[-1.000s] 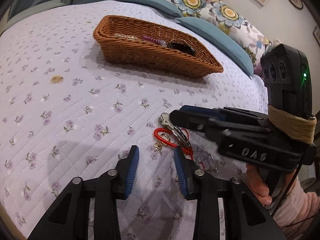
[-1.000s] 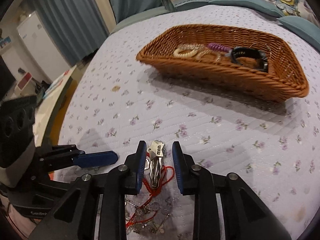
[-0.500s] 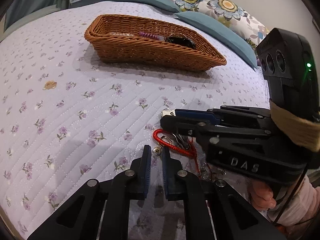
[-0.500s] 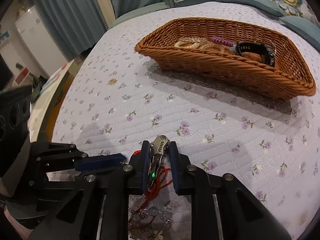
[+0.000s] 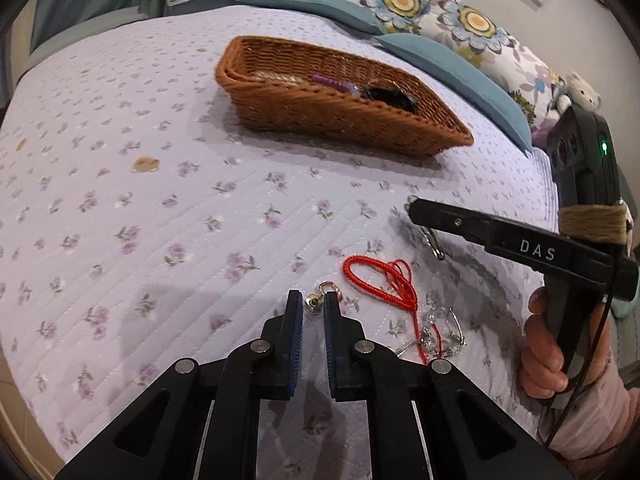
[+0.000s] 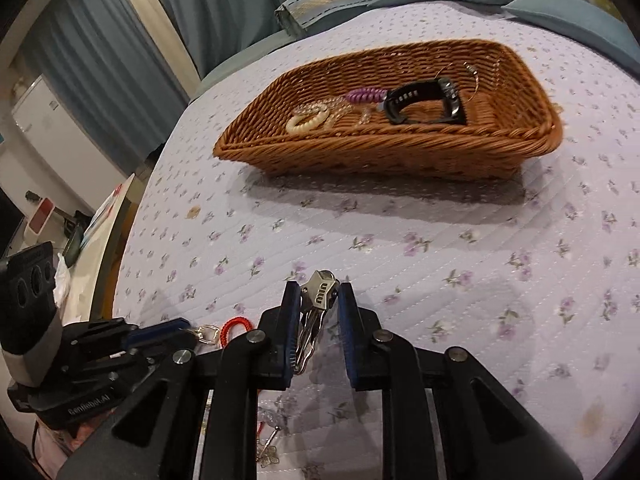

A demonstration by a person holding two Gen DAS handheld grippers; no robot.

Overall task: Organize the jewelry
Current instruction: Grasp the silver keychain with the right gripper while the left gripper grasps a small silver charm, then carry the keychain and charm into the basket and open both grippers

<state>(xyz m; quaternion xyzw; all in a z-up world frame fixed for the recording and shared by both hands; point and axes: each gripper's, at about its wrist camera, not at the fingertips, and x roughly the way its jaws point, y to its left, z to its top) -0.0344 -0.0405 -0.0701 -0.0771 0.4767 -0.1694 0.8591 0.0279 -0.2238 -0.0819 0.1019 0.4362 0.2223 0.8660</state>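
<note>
A wicker basket (image 5: 400, 136) (image 6: 248, 152) stands on the quilted bed and holds a black watch (image 6: 424, 98), a purple coil tie (image 6: 366, 95) and a cream bracelet (image 6: 308, 120). My right gripper (image 6: 318, 300) is shut on a silver metal clasp (image 6: 320, 294) and holds it just above the quilt; it also shows in the left wrist view (image 5: 416, 206). My left gripper (image 5: 312, 304) is shut on a small gold charm (image 5: 316, 301). A red cord (image 5: 380, 278) and silver pieces (image 5: 440, 324) lie beside it.
Teal and floral pillows (image 5: 460, 28) line the head of the bed behind the basket. The bed's left edge drops to a side table (image 6: 104, 216) and curtains (image 6: 224, 8). A brown stain (image 5: 145, 164) marks the quilt.
My left gripper has closed on the gold charm. My right gripper has closed on the silver clasp and lifted it away from the red cord, toward the basket.
</note>
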